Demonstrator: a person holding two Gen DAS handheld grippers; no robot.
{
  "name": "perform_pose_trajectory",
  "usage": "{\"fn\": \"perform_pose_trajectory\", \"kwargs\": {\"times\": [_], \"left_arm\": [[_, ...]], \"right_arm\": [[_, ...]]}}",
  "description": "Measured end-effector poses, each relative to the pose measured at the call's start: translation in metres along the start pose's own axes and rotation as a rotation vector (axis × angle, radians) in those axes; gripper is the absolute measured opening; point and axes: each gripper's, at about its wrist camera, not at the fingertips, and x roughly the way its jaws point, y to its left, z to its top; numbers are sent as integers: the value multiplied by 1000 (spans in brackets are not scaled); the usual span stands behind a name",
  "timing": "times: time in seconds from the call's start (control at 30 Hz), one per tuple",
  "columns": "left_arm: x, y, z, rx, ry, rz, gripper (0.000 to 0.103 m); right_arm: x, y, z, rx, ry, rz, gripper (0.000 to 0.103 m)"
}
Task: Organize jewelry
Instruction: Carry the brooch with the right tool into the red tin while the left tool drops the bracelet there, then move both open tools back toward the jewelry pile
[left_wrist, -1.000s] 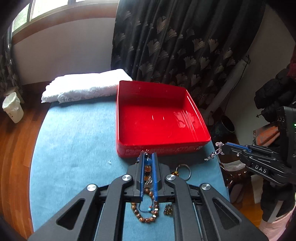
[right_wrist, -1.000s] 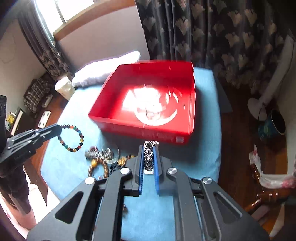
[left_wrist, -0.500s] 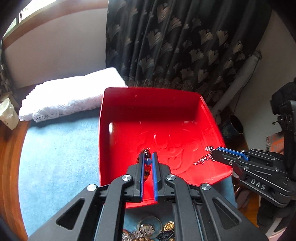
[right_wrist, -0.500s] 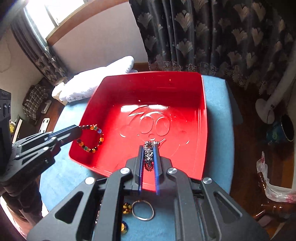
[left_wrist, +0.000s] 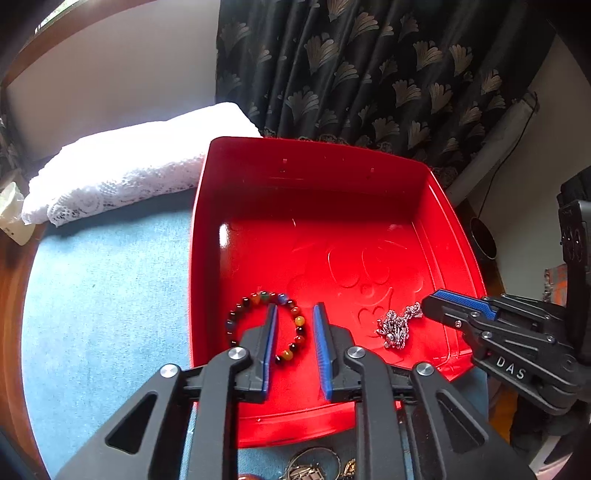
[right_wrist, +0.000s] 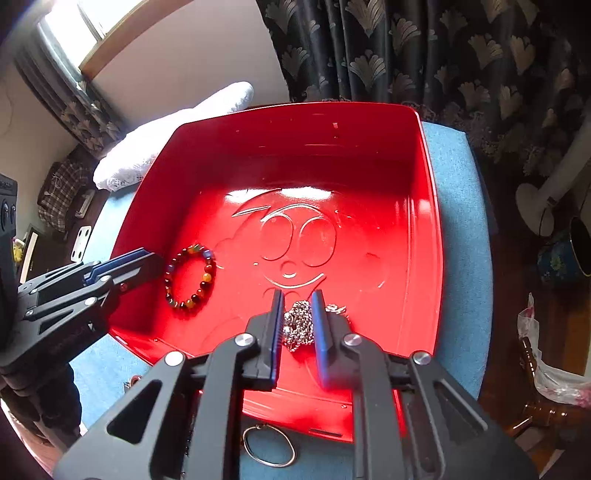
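Note:
A red tray (left_wrist: 207, 206) (right_wrist: 428, 206) stands on the blue-covered table. A multicoloured bead bracelet (left_wrist: 295, 321) (right_wrist: 205, 275) lies on the tray floor at its near left. My left gripper (left_wrist: 294, 312) is open just above it, its jaws either side of the bracelet's right arc; it also shows in the right wrist view (right_wrist: 147, 260). A silver chain (left_wrist: 395, 326) (right_wrist: 301, 319) lies heaped on the tray floor at the near right. My right gripper (right_wrist: 297, 295) is open over it, jaws either side of the heap; it also shows in the left wrist view (left_wrist: 430, 304).
More jewelry lies on the blue cloth in front of the tray: a metal ring (right_wrist: 267, 445) and watch-like pieces (left_wrist: 314, 467). A folded white lace cloth (left_wrist: 122, 162) lies at the table's far left. Dark curtains hang behind.
Both grippers moved forward over the tray, lowered and opened. The bead bracelet and the silver chain left the jaws and now lie on the tray floor.

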Motion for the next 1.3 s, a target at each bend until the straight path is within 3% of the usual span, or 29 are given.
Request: {"fn": "perform_pose_trajectory", "kwargs": {"times": [0.1,0.23,0.37,0.5,0.67,1.17,1.3], "left_arm": [[-13,2,-4,1,-19,6,30],[-42,1,-16,17,-67,38,31],[-72,6,-34,19,-118,77,37],[-90,10,-52,24,-142,120,41],[-93,19,-72,11,-106,124,42],[-57,12,-114,6,30,136,42],[-48,7,-119,11,53,134,42]], "right_arm": [[-12,0,-5,0,-19,4,15],[-32,3,-17,-5,-46,8,16],[-54,5,-32,-7,-81,6,27],[-71,9,-54,-4,-99,15,29],[-74,15,-76,2,-73,16,36],[-23,11,-112,35,87,3,36],[-10,10,-118,38,126,4,41]]}}
